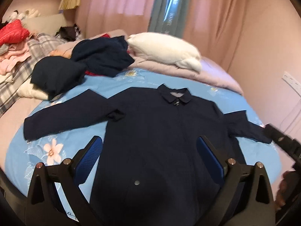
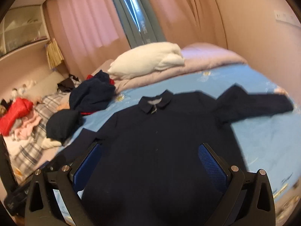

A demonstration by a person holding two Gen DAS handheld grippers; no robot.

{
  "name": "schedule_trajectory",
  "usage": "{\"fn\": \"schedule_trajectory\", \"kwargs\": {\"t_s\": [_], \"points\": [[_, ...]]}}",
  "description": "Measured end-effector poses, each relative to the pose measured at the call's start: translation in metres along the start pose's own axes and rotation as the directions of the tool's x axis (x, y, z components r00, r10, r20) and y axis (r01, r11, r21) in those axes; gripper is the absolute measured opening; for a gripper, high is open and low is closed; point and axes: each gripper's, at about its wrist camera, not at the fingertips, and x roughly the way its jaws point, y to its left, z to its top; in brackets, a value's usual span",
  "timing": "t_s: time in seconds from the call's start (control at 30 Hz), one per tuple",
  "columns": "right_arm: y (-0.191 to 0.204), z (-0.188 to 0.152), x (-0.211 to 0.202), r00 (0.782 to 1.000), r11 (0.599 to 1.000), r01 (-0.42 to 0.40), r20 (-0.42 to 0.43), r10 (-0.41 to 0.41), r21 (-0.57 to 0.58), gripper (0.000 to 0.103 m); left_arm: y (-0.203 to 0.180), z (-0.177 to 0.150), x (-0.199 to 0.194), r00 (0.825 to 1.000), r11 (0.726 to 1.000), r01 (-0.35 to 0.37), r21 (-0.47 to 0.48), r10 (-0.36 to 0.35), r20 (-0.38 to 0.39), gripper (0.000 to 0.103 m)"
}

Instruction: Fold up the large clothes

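A dark navy collared jacket point(image 1: 156, 135) lies flat, front up, on the blue floral sheet point(image 1: 56, 150), both sleeves spread out to the sides. It also shows in the right wrist view point(image 2: 160, 141). My left gripper point(image 1: 149, 143) is open and empty, hovering above the jacket's lower body. My right gripper point(image 2: 150, 150) is open and empty too, above the jacket's lower middle. The right gripper's black body point(image 1: 282, 143) shows at the right edge of the left wrist view, near the end of the jacket's right sleeve point(image 1: 248, 130).
A heap of dark navy clothes point(image 1: 84, 66) lies at the far left of the bed. A white pillow point(image 1: 165, 50) rests on a pink quilt point(image 1: 216, 75). A plaid blanket point(image 1: 24, 60) and red and pink garments point(image 1: 11, 33) are piled left. Pink curtains hang behind.
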Motion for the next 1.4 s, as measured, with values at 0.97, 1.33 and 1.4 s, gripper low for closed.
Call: {"fn": "schedule_trajectory", "kwargs": {"t_s": [0.97, 1.33, 1.4], "points": [[-0.074, 0.121, 0.049, 0.995, 0.99, 0.089, 0.043, -0.094, 0.107, 0.103, -0.029, 0.029, 0.107, 0.981, 0.993, -0.092, 0.08, 0.104, -0.161, 0.1], [-0.232, 0.11, 0.128, 0.951, 0.888, 0.309, -0.102, -0.292, 0.34, 0.102, -0.034, 0.005, 0.178, 0.962, 0.999, -0.027, 0.018, 0.031, -0.271, 0.099], [-0.264, 0.095, 0.138, 0.94, 0.853, 0.342, -0.138, -0.314, 0.394, 0.101, -0.036, -0.001, 0.19, 0.953, 0.999, -0.043, 0.024, 0.048, -0.298, 0.097]]}}
